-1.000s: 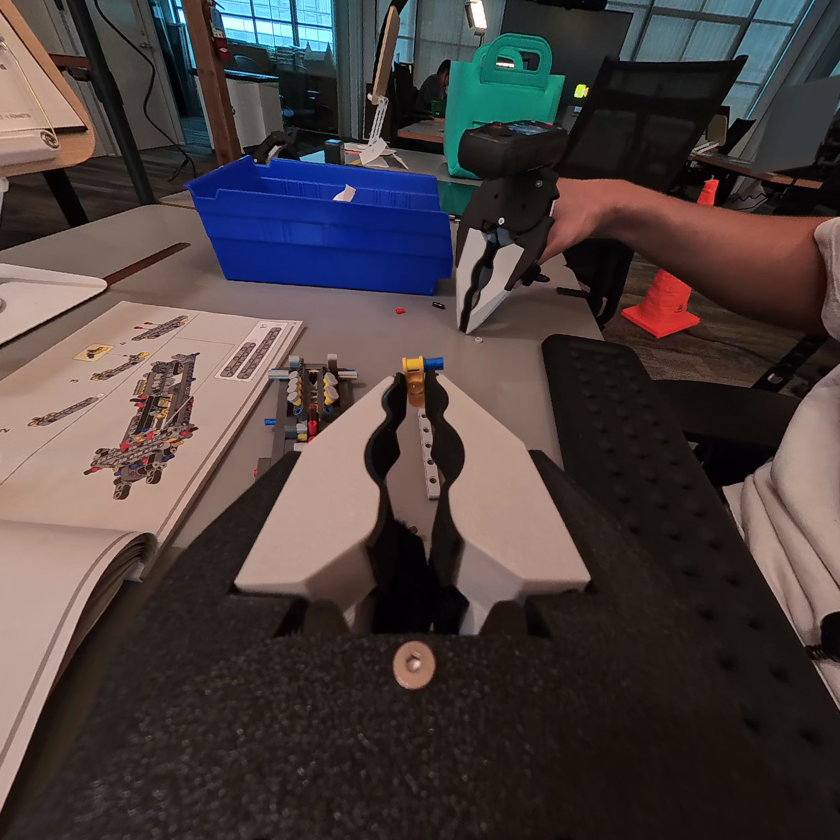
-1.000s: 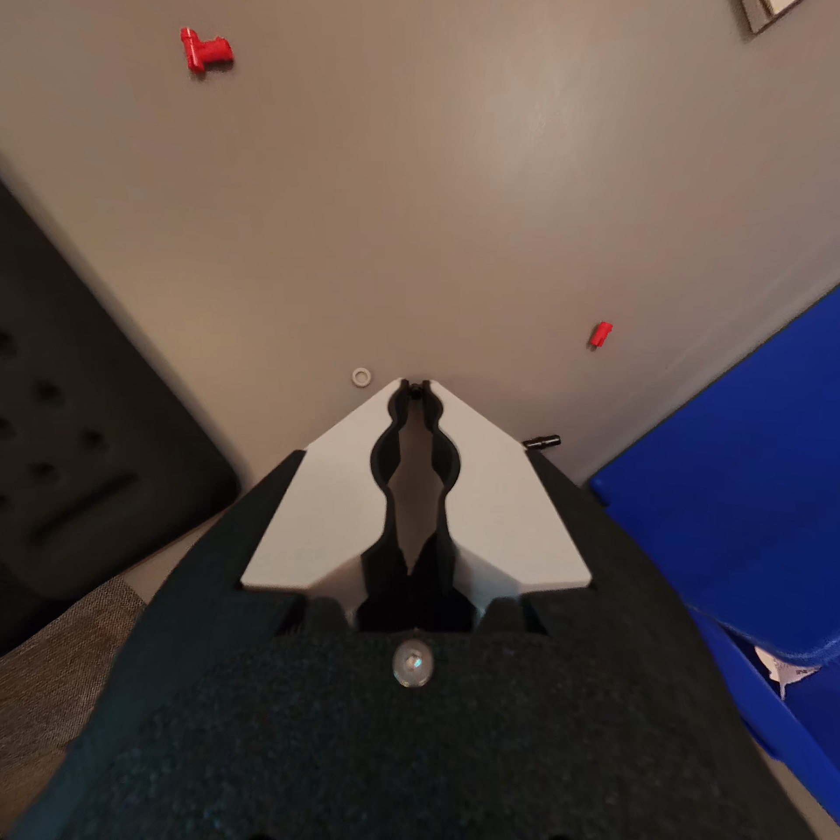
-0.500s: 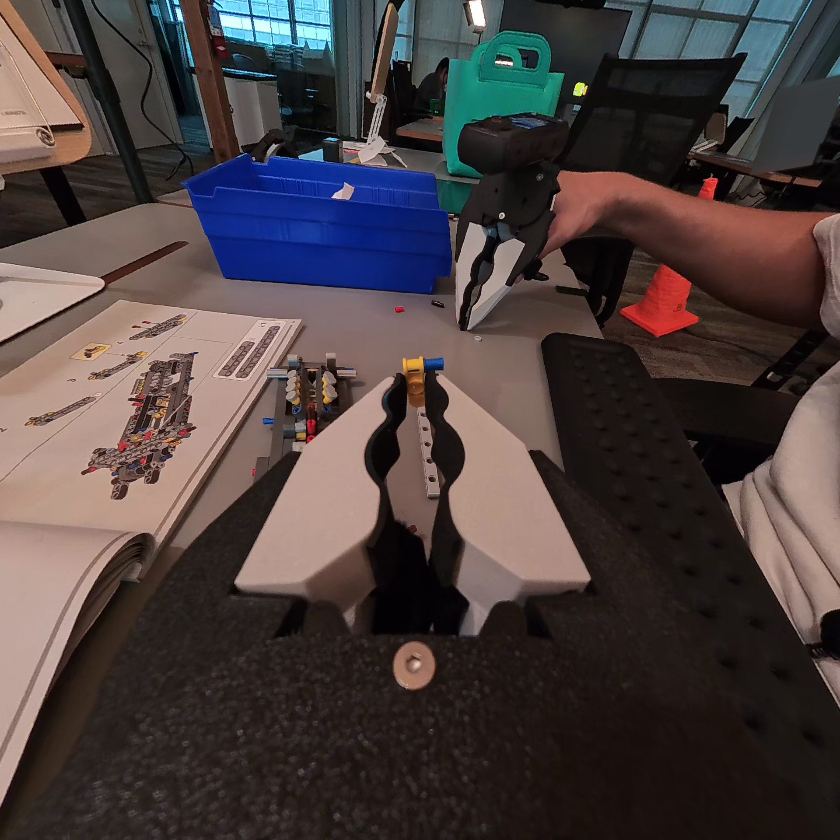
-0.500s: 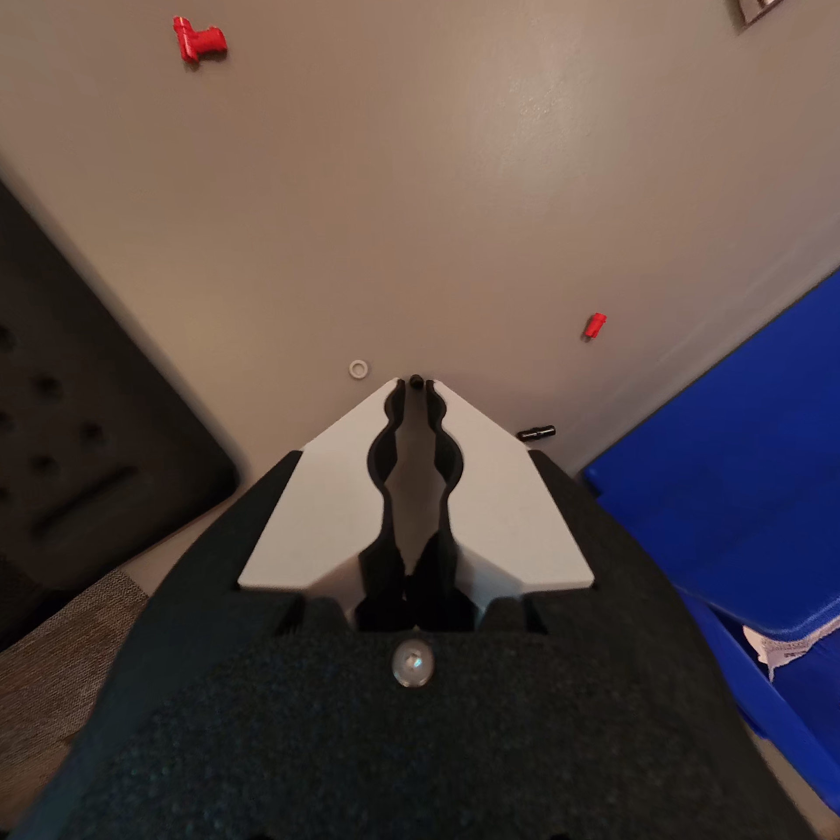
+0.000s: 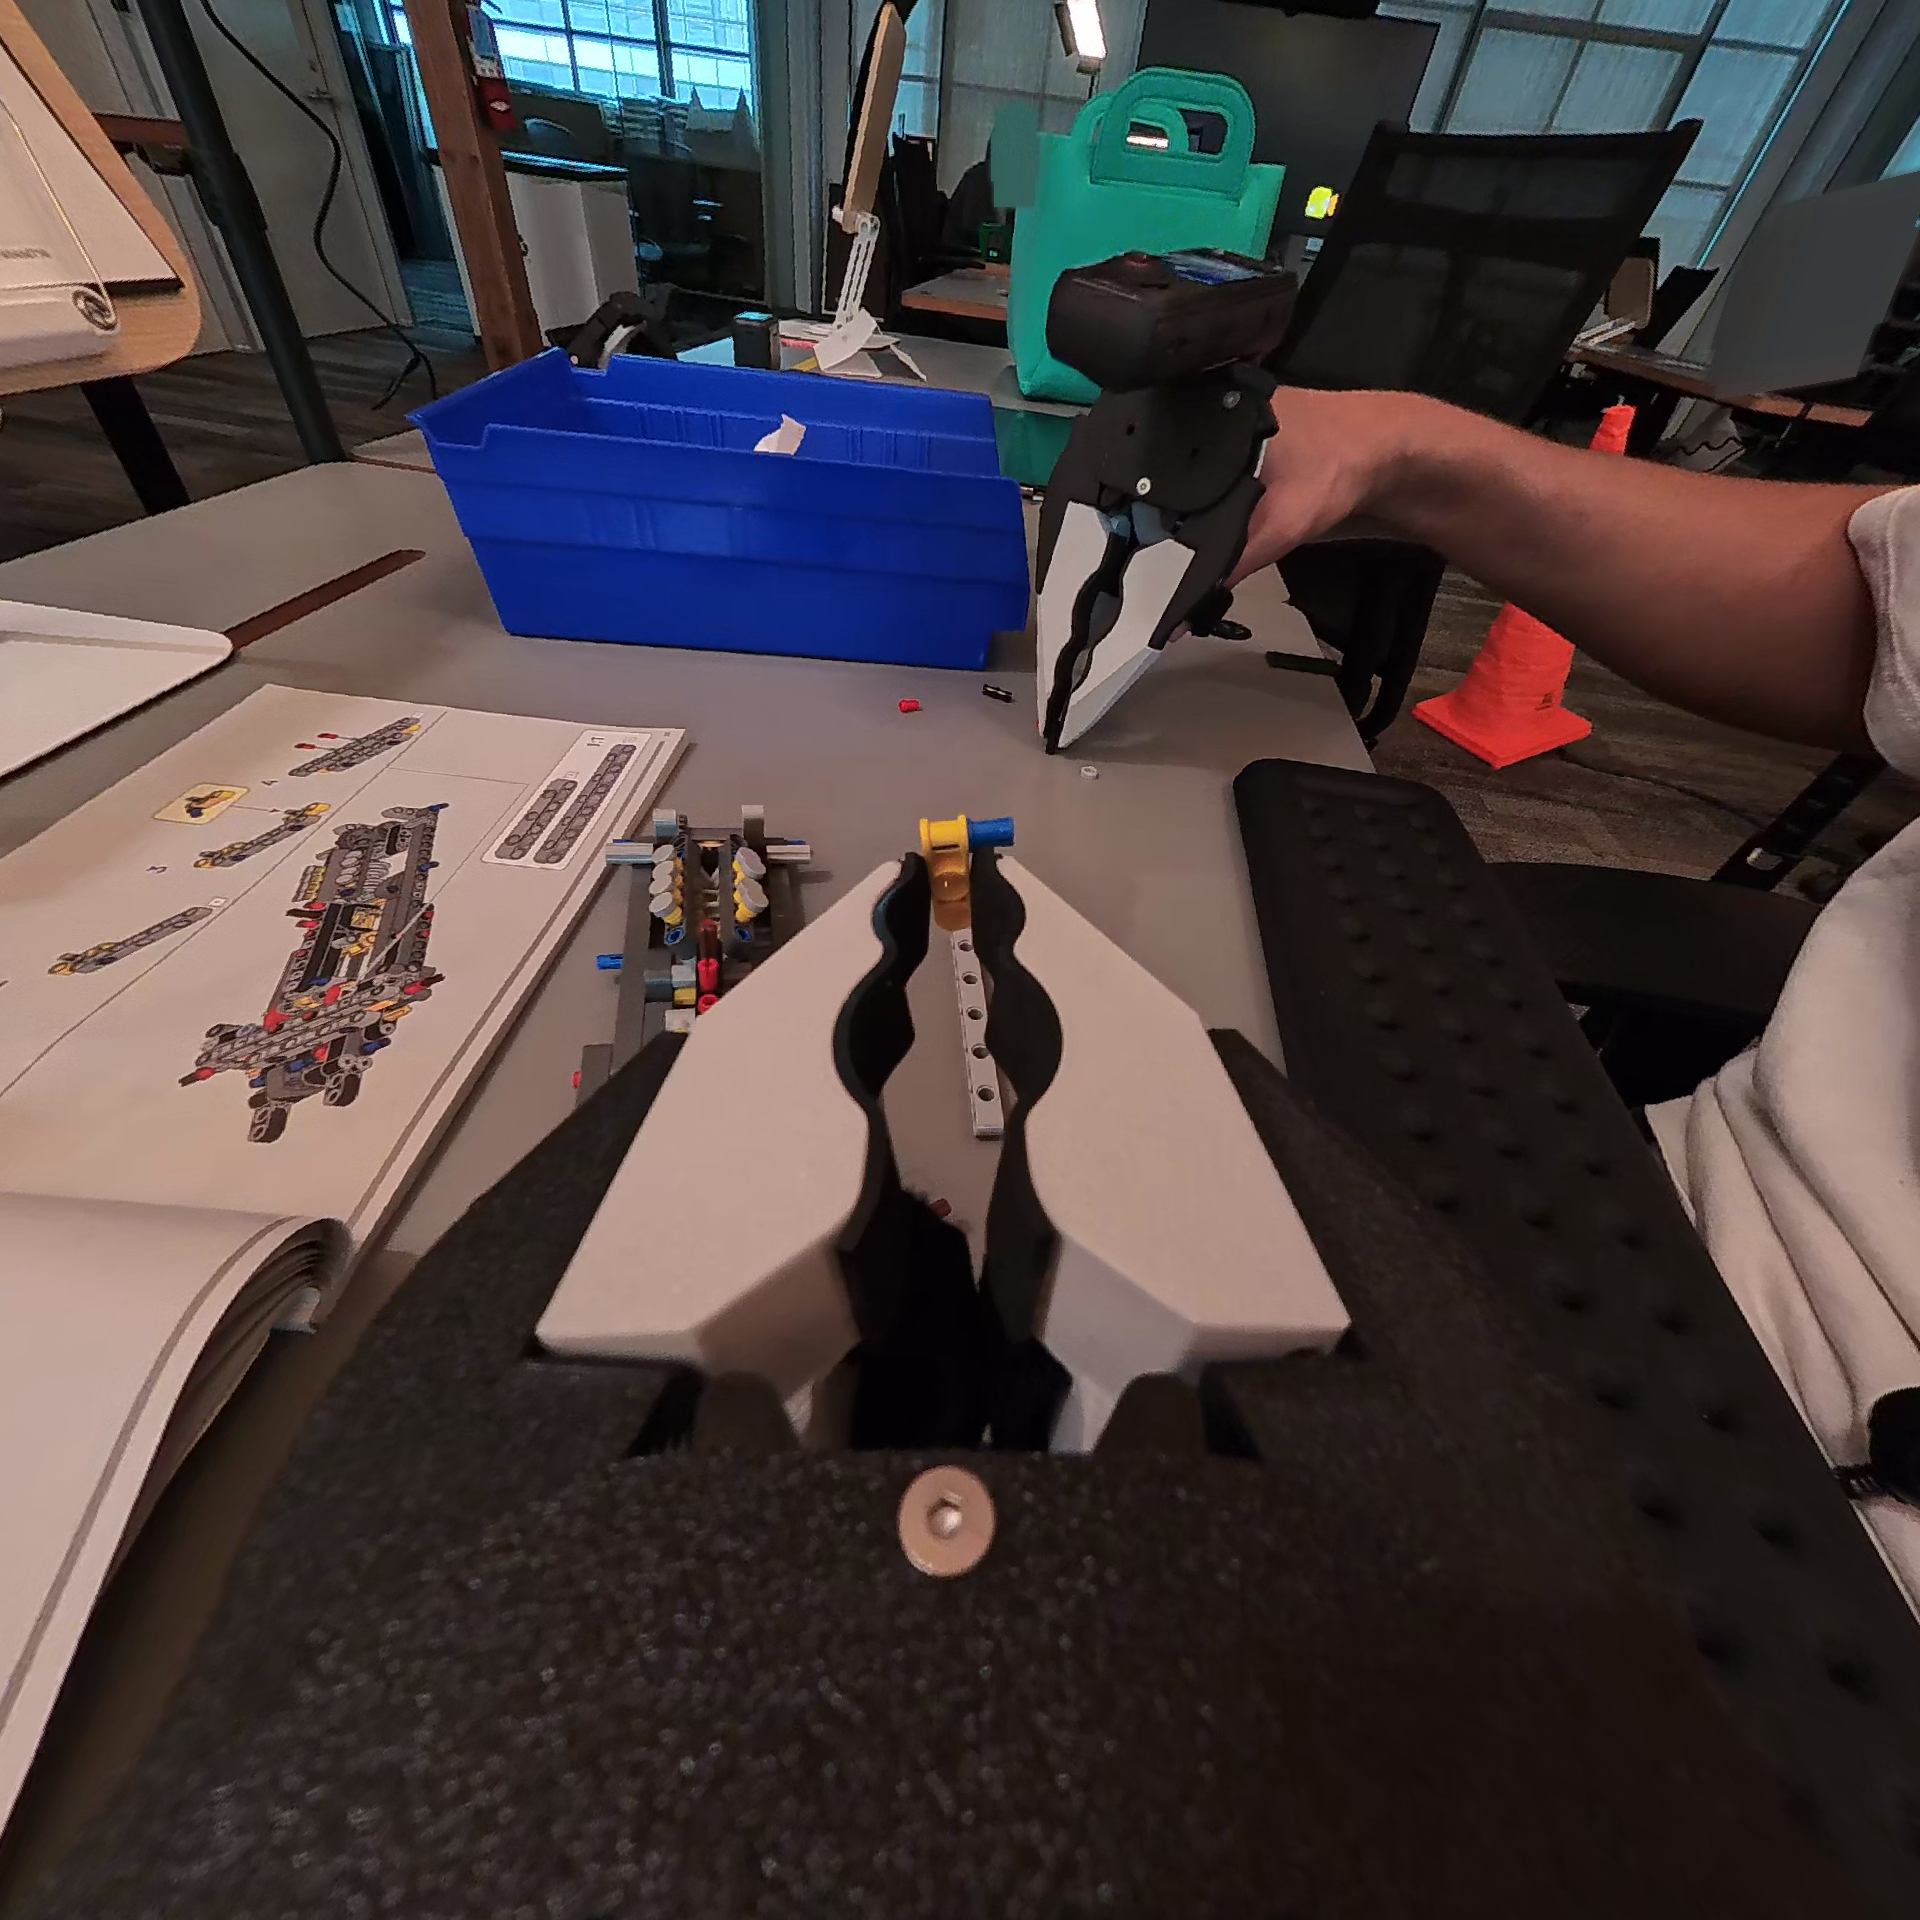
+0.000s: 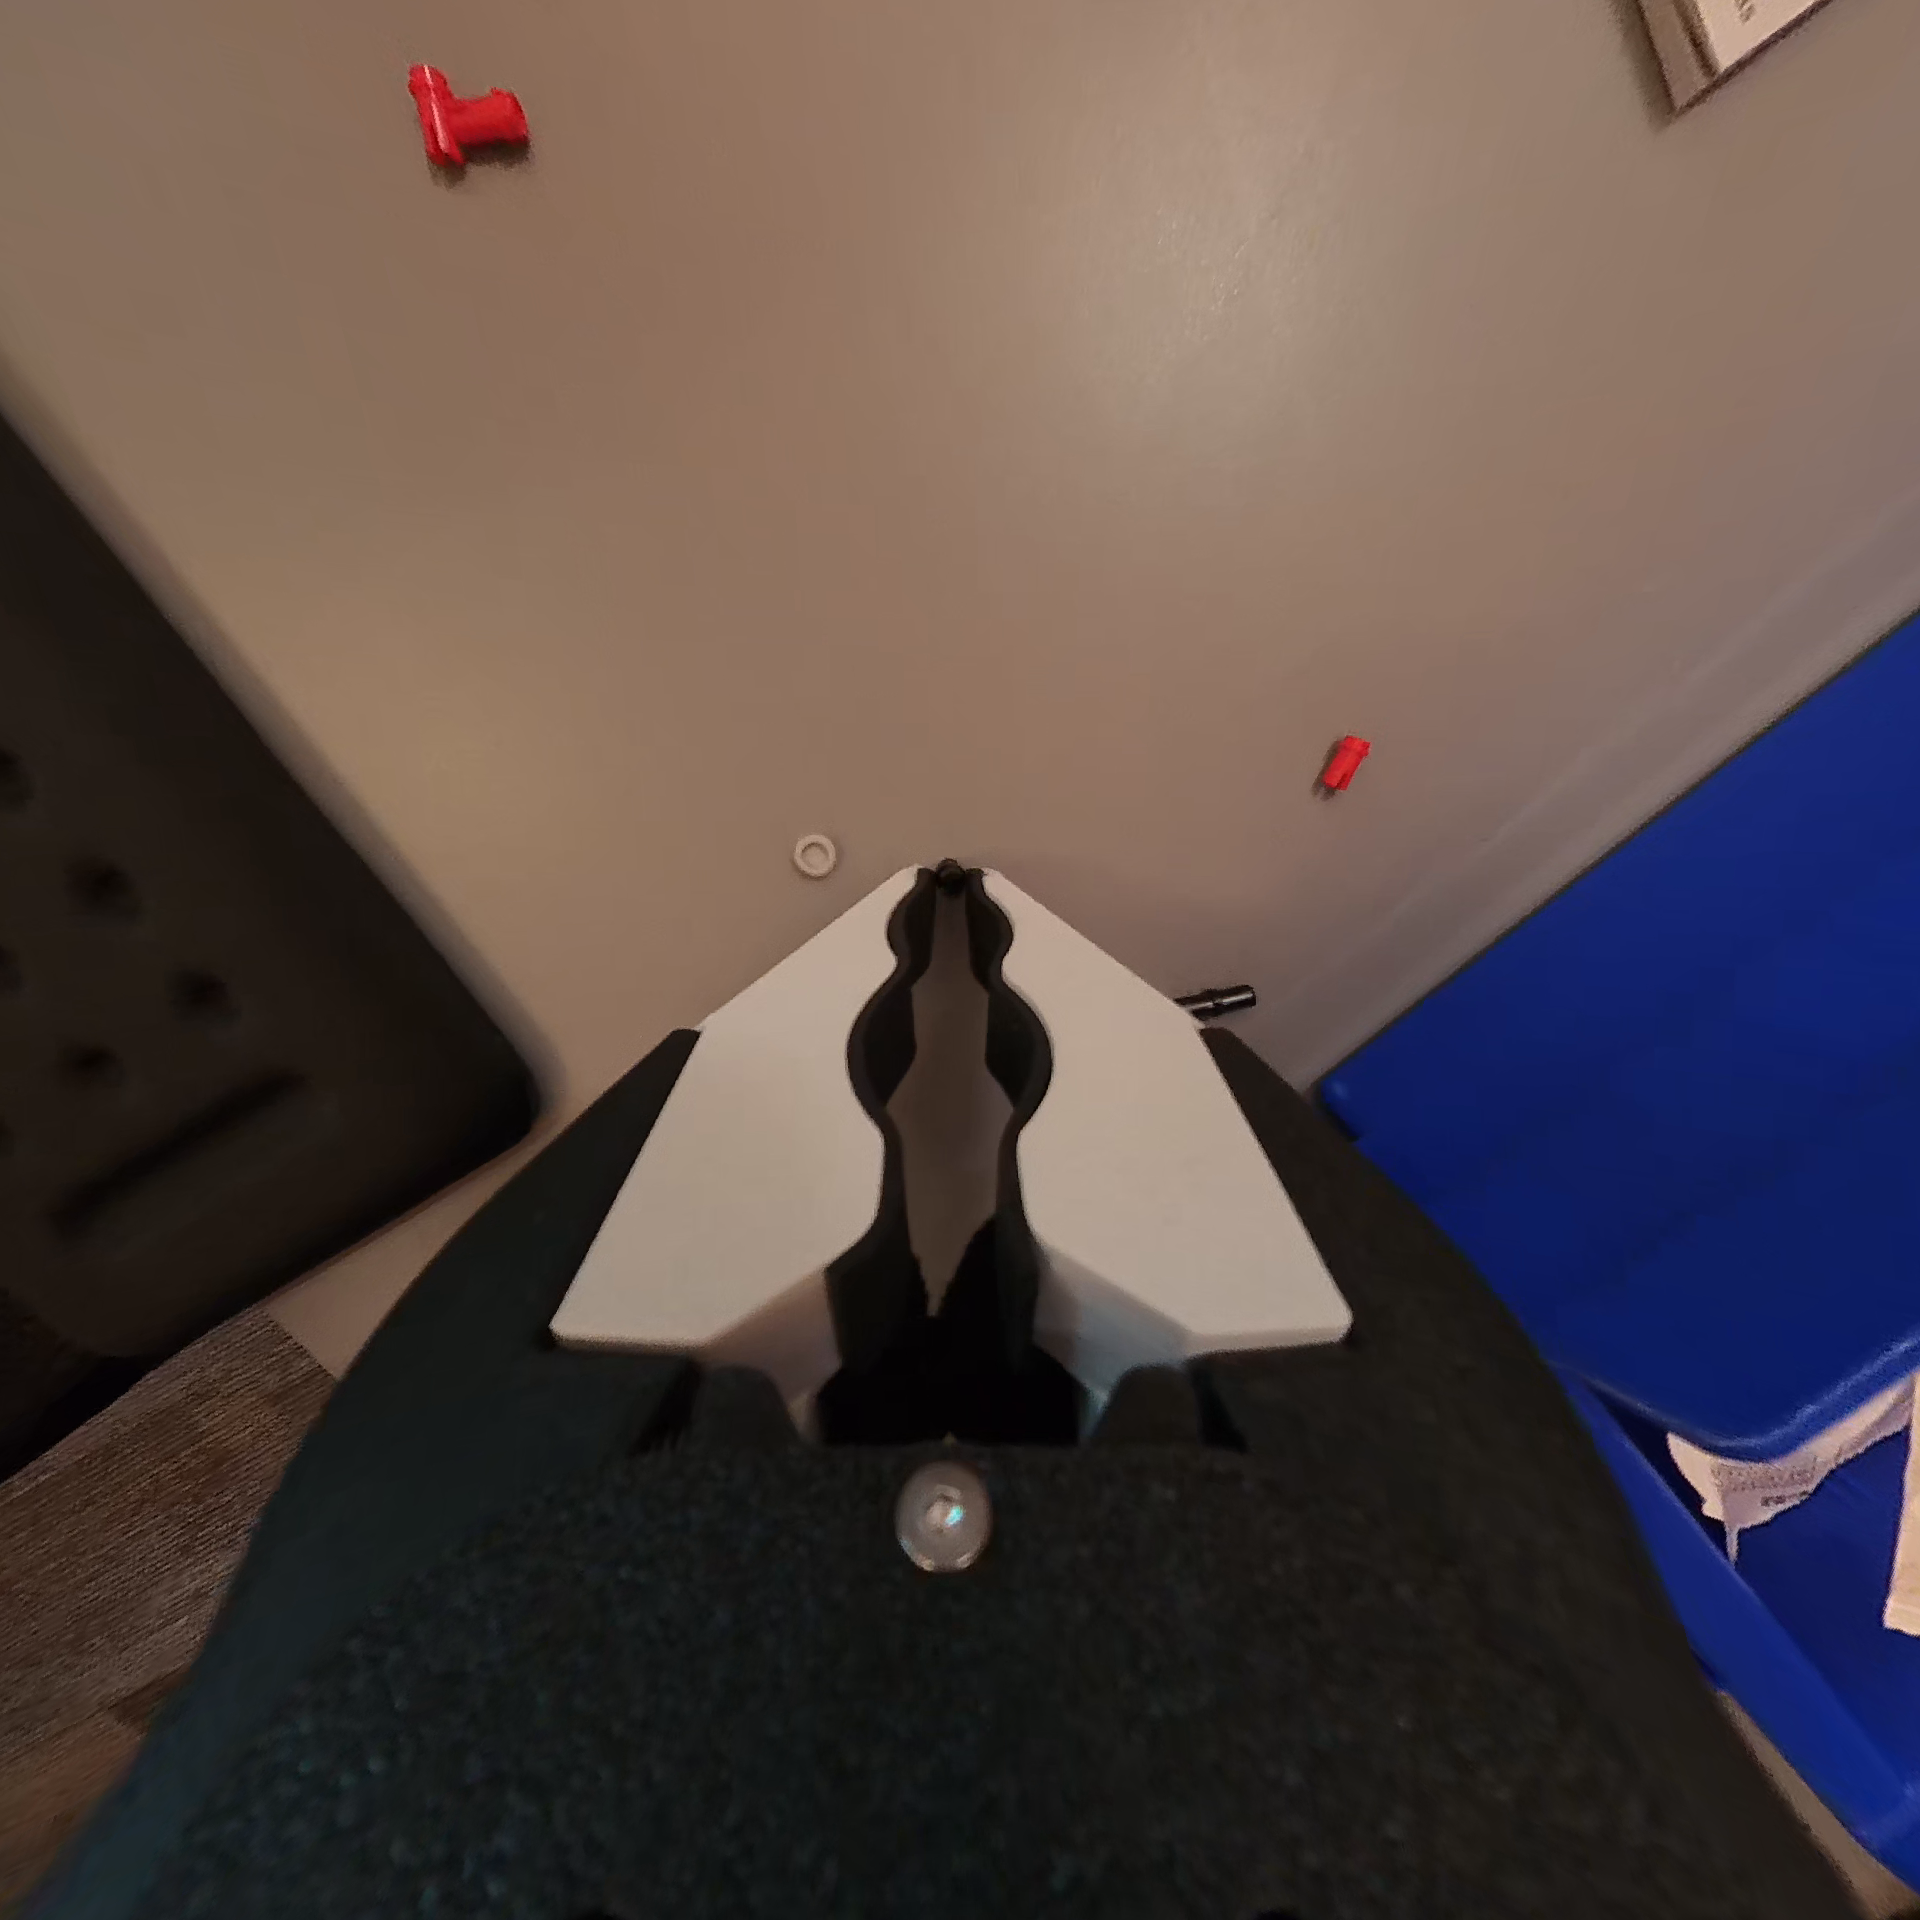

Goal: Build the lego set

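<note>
Near the blue bin [image 6: 1662, 1039], right gripper [image 6: 948, 875] jaws pinch a small black pin [image 6: 948, 869]; next, carry it to the yellow connector [image 5: 948, 854], clamped in left gripper [image 5: 948, 883].

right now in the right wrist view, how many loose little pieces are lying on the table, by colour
red: 2, a bigger piece and a small peg
white: 1, a ring
black: 1, a pin beside the blue bin
total: 4

- Smooth grey bench [image 5: 1091, 727] in an office.
- Black mesh office chair [image 5: 1475, 260] beyond its far edge.
- Large gridded windows [image 5: 623, 52] behind.
- Dark wood-plank floor [image 5: 62, 457], left.
</note>
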Tool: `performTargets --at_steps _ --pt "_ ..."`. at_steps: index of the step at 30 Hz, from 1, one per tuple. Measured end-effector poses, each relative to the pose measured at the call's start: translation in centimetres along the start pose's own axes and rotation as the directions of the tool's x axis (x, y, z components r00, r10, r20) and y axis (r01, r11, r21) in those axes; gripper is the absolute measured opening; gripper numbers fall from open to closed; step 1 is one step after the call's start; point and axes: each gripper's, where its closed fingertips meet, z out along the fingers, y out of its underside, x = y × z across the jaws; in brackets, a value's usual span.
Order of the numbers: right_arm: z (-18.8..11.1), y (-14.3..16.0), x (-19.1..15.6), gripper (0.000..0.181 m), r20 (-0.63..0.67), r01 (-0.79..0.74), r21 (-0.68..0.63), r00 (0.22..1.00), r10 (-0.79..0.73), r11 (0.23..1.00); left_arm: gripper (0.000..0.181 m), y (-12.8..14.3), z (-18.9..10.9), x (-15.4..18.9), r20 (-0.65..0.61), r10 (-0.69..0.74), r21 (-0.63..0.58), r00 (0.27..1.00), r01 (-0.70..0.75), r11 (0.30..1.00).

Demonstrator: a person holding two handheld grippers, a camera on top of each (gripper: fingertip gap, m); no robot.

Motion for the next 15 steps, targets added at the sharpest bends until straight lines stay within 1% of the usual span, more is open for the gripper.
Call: performTargets --at_steps 1,2,3,4,5,6,7,8,9,10,11,12,13,15 --pt "-0.2 -0.4 0.1 0.004 -0.011 0.009 0.017 1.000 -0.009 1.000 0.006 0.0 0.0 0.0 -0.003 -0.003 0.003 1.000 0.003 1.000" --pt "-0.5 -1.2 0.2 0.004 -0.028 0.022 0.061 0.999 -0.021 0.998 0.006 -0.2 -0.1 0.2 -0.015 -0.015 0.014 1.000 0.015 1.000" --pt "-1.3 -2.8 0.1 0.004 -0.041 0.031 0.137 0.999 -0.026 0.990 0.006 -0.6 -0.2 0.3 -0.037 -0.042 0.038 0.998 0.044 0.998" --pt "-2.3 -5.1 -0.5 0.004 -0.024 0.024 0.250 1.000 -0.019 0.968 0.006 -1.2 -0.4 0.6 -0.069 -0.081 0.069 0.994 0.085 0.994" --pt "-3.7 -8.3 -2.0 0.004 0.033 0.010 0.396 0.999 -0.025 0.918 0.006 -1.8 -0.7 0.9 -0.114 -0.123 0.104 0.986 0.135 0.985" --pt "-5.6 -11.8 -3.6 0.004 0.073 -0.001 0.547 0.996 -0.046 0.837 0.007 -2.5 -1.0 1.3 -0.170 -0.162 0.138 0.972 0.186 0.973" --pt "-7.6 -15.1 -5.2 0.003 0.089 0.000 0.686 0.992 -0.084 0.728 0.006 -3.2 -1.3 1.6 -0.217 -0.197 0.171 0.956 0.236 0.957" --pt "-9.5 -18.0 -7.0 0.003 0.085 0.019 0.793 0.986 -0.143 0.608 0.006 -3.7 -1.5 1.7 -0.250 -0.226 0.196 0.941 0.278 0.940" --pt "-10.6 -20.3 -8.7 0.003 0.065 0.036 0.858 0.982 -0.179 0.512 0.006 -4.0 -1.7 1.7 -0.277 -0.248 0.212 0.928 0.311 0.927" --pt "-10.8 -22.1 -9.8 0.003 0.028 0.063 0.886 0.981 -0.190 0.459 0.006 -4.3 -1.9 1.9 -0.305 -0.262 0.225 0.916 0.337 0.914" --pt "-10.5 -23.5 -10.7 0.003 -0.001 0.087 0.895 0.981 -0.194 0.438 0.006 -4.7 -2.2 2.1 -0.335 -0.271 0.238 0.903 0.359 0.903" --pt "-10.1 -24.6 -11.0 0.003 -0.024 0.103 0.895 0.983 -0.185 0.435 0.006 -5.0 -2.4 2.3 -0.362 -0.275 0.249 0.891 0.377 0.892" --pt "-9.7 -25.4 -11.3 0.003 -0.019 0.099 0.898 0.982 -0.186 0.430 0.006 -5.4 -2.7 2.6 -0.385 -0.275 0.258 0.881 0.389 0.884" --pt "-9.5 -26.2 -11.8 0.003 0.059 0.029 0.909 0.978 -0.198 0.415 0.006 -5.8 -3.0 2.9 -0.415 -0.275 0.270 0.867 0.406 0.873"
